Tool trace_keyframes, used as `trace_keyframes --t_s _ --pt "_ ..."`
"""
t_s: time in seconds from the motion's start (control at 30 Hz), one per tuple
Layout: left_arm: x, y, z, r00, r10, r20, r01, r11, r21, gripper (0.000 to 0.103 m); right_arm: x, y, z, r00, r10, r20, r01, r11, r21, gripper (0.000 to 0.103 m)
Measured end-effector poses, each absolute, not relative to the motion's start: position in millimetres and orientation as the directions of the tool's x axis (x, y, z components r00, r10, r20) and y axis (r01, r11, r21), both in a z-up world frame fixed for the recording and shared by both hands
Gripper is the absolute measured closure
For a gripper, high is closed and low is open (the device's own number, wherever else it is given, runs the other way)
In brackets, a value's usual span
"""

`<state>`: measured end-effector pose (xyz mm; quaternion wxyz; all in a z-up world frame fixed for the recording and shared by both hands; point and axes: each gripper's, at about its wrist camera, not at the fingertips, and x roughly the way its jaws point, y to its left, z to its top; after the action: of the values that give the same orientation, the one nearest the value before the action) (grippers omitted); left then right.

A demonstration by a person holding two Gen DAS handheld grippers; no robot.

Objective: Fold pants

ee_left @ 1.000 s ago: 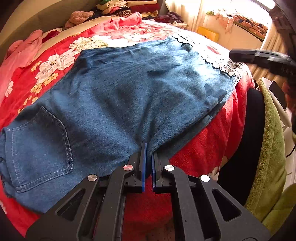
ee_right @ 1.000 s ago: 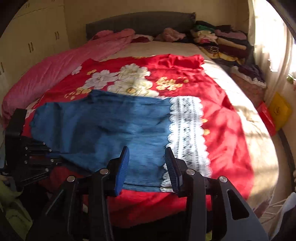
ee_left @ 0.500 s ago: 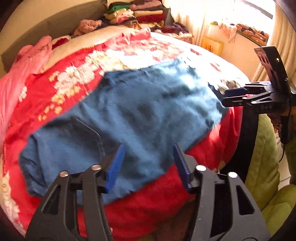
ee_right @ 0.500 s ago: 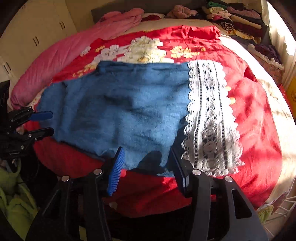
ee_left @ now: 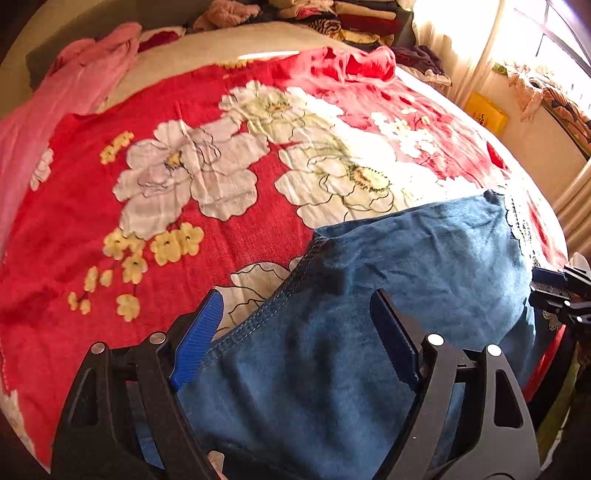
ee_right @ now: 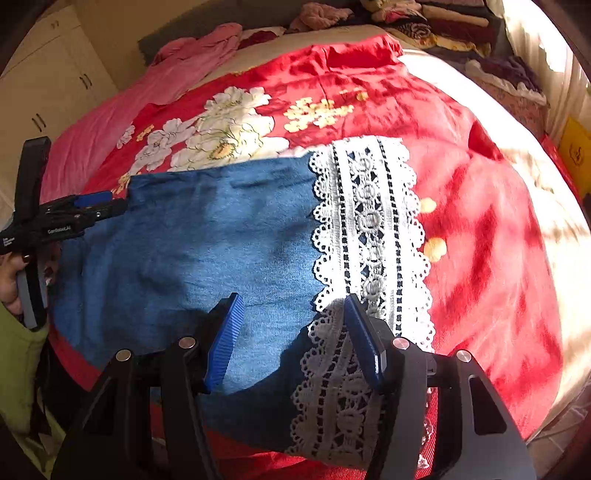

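Note:
Blue denim pants (ee_left: 406,266) with a white lace hem (ee_right: 369,221) lie flat on the bed. My left gripper (ee_left: 295,317) hovers over a stitched edge of the denim; its jaws are opening, with the seam below the gap and the pads not pressing on it. My right gripper (ee_right: 293,325) stands open above the near edge where the denim (ee_right: 207,236) meets the lace. The left gripper (ee_right: 85,206) also shows at the cloth's far left corner in the right wrist view, held by a hand (ee_right: 11,273). The right gripper (ee_left: 554,291) shows at the right edge of the left wrist view.
A red floral blanket (ee_left: 184,184) covers the bed, with a pink quilt (ee_right: 177,74) along its left side. Piles of folded clothes (ee_right: 443,22) sit at the head. A cream cupboard (ee_right: 44,99) stands left, a yellow box (ee_left: 484,114) right, and green fabric (ee_right: 18,369) hangs beside the bed.
My left gripper let go of the pants' near edge, opened wide and swung across to the stitched edge. My right gripper opened wider and came down closer to the lace hem.

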<state>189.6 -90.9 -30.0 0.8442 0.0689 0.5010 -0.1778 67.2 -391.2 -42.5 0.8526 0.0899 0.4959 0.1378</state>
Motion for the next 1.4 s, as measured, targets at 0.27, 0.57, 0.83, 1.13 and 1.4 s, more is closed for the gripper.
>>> trace_keyframes --t_s 0.27,0.57,0.83,1.13,1.4 --pt "198.8 -94.9 -30.2 0.446 -0.332 -0.831 0.356 0.918 -0.176 0.097 60.3 -390.8 -41.2 0.481 0.325 -0.814 -0.160 0.946 0.283 0.047" --pt "196.8 -97.8 -48.7 0.426 -0.306 -0.852 0.372 0.917 -0.143 0.096 97.1 -432.2 3.0 0.608 0.302 -0.735 -0.128 0.950 0.284 0.048" --pt "195.6 -96.7 -49.6 0.433 -0.309 -0.847 0.361 0.920 -0.151 0.095 170.2 -443.8 -54.3 0.445 0.414 -0.794 -0.140 0.908 0.395 0.048" --pt "194.0 -100.3 -35.1 0.480 -0.303 -0.824 0.373 0.920 -0.121 0.096 157.4 -427.3 -5.8 0.596 0.380 -0.708 -0.287 0.924 0.254 0.089" --pt "198.3 -106.5 -52.7 0.480 -0.269 -0.835 0.368 0.926 -0.086 0.093 188.8 -423.4 -53.6 0.504 0.285 -0.815 -0.230 0.954 0.192 0.085"
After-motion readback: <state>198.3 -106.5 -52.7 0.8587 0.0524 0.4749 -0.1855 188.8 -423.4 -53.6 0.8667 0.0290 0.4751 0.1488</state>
